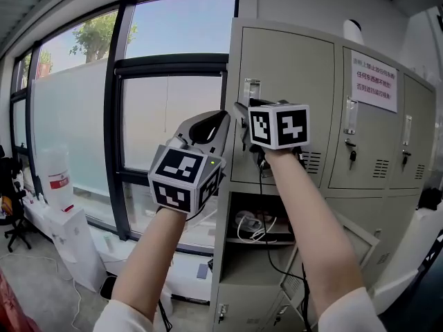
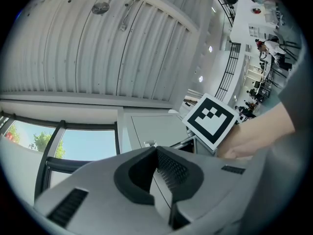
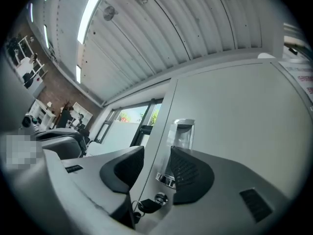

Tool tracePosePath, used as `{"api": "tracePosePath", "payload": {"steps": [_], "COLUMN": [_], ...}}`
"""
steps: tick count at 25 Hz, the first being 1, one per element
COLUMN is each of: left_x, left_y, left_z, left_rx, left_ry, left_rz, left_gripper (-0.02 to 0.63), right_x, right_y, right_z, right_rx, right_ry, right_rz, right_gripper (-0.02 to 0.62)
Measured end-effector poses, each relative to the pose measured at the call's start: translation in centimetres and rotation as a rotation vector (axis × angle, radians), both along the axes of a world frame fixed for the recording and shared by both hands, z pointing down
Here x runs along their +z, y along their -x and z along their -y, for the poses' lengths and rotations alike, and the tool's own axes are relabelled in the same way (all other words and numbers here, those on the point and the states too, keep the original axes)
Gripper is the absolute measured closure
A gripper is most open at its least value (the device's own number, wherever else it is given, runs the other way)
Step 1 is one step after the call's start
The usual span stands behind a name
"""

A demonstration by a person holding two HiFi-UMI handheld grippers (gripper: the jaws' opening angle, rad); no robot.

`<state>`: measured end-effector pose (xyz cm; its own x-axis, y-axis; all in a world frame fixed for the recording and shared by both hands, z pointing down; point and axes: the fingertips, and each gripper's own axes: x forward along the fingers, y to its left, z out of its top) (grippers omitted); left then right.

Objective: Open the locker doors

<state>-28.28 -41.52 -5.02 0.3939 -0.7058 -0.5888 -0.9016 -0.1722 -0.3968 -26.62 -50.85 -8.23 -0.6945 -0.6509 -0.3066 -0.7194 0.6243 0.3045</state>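
The grey locker bank fills the right of the head view. My right gripper is at the left edge of the top-left door, just below its handle. In the right gripper view the right gripper straddles that door edge. Its right pad sits by the handle and its left pad stands slightly off the edge, so it is open. A key hangs in the lock below. My left gripper points up beside it, shut and empty.
The compartment below stands open with white cables inside, and its door is swung out to the right. The neighbouring doors carry a pink notice and keys. A big window and white bins are on the left.
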Motion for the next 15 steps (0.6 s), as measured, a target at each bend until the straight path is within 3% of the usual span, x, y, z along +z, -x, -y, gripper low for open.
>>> {"api": "tracePosePath", "payload": {"steps": [8, 10, 12, 15], "left_x": [-0.3, 0.0, 0.3, 0.7], "left_y": [1.7, 1.6, 1.4, 1.4], "left_z": [0.4, 0.5, 0.5, 0.2], "left_rx": [-0.005, -0.005, -0.004, -0.014], "left_ry": [0.012, 0.021, 0.028, 0.033], "left_rz": [-0.043, -0.043, -0.040, -0.040], "left_gripper": [0.598, 0.598, 0.598, 0.598], "right_x": [-0.1, 0.3, 0.6, -0.1], "right_y": [0.2, 0.7, 1.7, 1.7], "right_z": [0.4, -0.3, -1.5, -2.3], "right_rx": [0.034, 0.003, -0.045, -0.027], "right_ry": [-0.002, -0.010, -0.020, -0.050], "right_rz": [0.008, -0.022, -0.046, 0.003], "right_gripper": [0.449, 0.452, 0.502, 0.490]}}
